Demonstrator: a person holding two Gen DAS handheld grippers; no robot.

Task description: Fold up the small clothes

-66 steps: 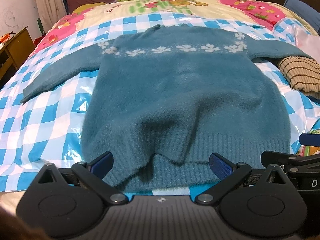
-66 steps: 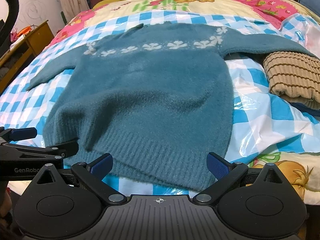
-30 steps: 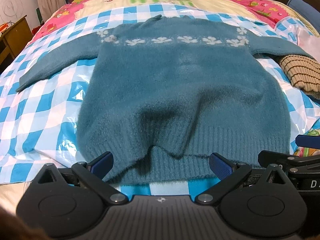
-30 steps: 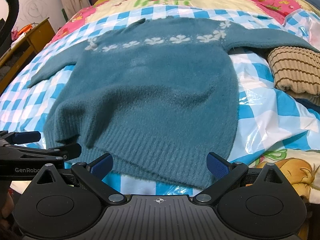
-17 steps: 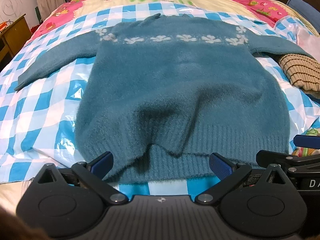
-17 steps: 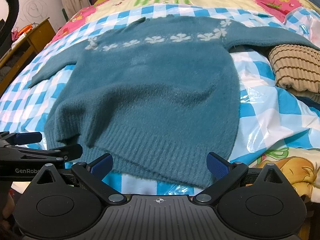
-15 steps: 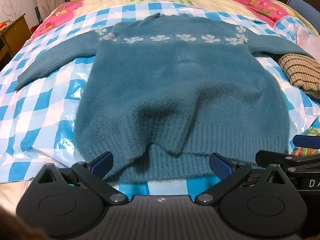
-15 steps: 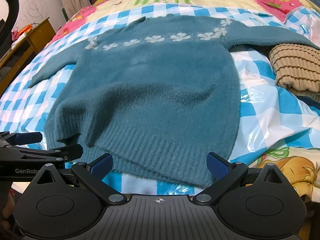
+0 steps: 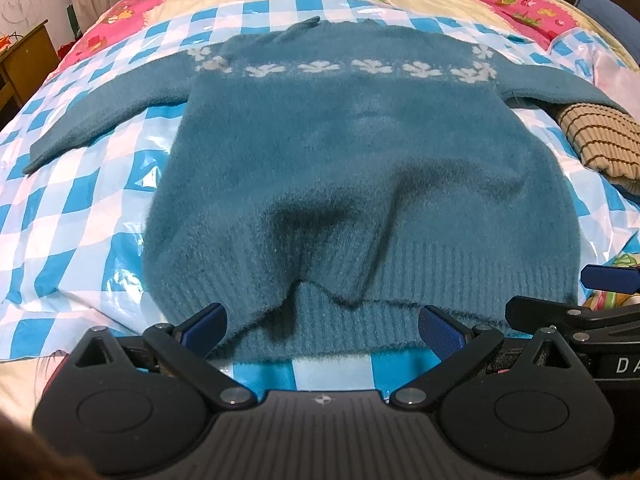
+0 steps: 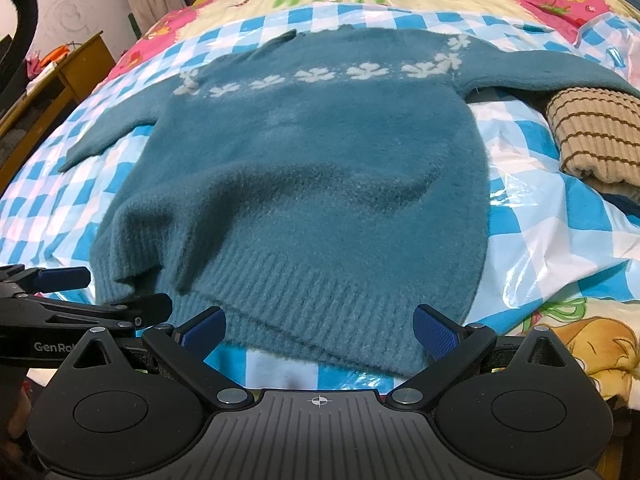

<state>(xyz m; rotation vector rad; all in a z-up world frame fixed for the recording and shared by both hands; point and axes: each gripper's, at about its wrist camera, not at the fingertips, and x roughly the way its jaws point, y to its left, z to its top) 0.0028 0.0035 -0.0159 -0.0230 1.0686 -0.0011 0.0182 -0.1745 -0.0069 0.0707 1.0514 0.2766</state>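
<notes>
A teal knit sweater (image 9: 352, 152) with a band of white flowers lies spread face up on the bed, sleeves out to both sides; it also shows in the right wrist view (image 10: 320, 176). Its ribbed hem is rumpled and faces me. My left gripper (image 9: 322, 324) is open and empty, its blue pads just in front of the hem's left half. My right gripper (image 10: 318, 330) is open and empty at the hem's right half. Each gripper shows at the edge of the other's view.
The bed is covered by a blue-and-white checked plastic sheet (image 9: 76, 200) over a cartoon quilt. A folded tan striped sweater (image 10: 596, 136) lies at the right, under the teal sleeve's end. A wooden cabinet (image 10: 52, 80) stands left of the bed.
Both grippers stayed open at the hem. The views shifted only slightly; the sweater lies as before.
</notes>
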